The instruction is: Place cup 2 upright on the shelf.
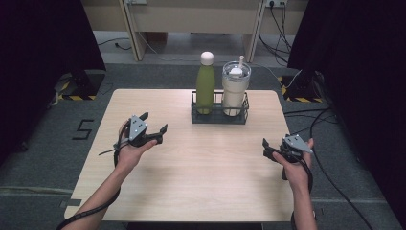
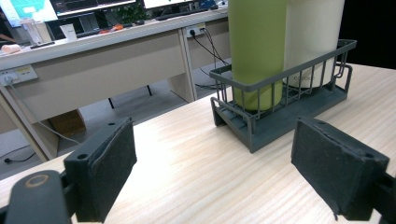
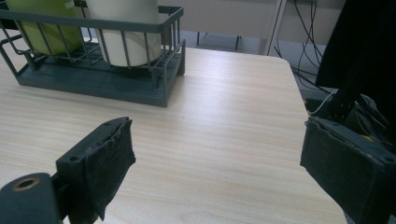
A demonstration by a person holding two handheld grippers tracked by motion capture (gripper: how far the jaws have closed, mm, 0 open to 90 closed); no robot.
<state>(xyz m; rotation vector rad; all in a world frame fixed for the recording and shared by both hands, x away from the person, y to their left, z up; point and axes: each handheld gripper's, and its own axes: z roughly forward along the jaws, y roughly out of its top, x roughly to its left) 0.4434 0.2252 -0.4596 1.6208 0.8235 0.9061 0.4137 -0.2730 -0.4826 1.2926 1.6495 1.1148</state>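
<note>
A dark wire basket [image 1: 219, 118] stands at the back middle of the light wooden table [image 1: 201, 182]. Upright in it are a green bottle [image 1: 205, 86] with a pale cap and, to its right, a white tumbler [image 1: 235, 91] with a clear lid. My left gripper [image 1: 154, 122] is held over the table left of the basket, open, jaws pointing toward it with nothing between them. In the left gripper view the left gripper [image 2: 212, 149] faces the basket [image 2: 280, 116], bottle [image 2: 257, 46] and tumbler [image 2: 313, 37]. My right gripper [image 1: 267, 148] hovers open near the table's right edge. In the right gripper view the right gripper [image 3: 217, 135] holds nothing.
Bare tabletop lies between both hands and in front of the basket [image 3: 93, 81]. Black curtains [image 1: 354, 57] flank the table on both sides. Cables [image 1: 335, 143] run over the grey floor at the right. A long desk [image 2: 93, 60] stands behind the table.
</note>
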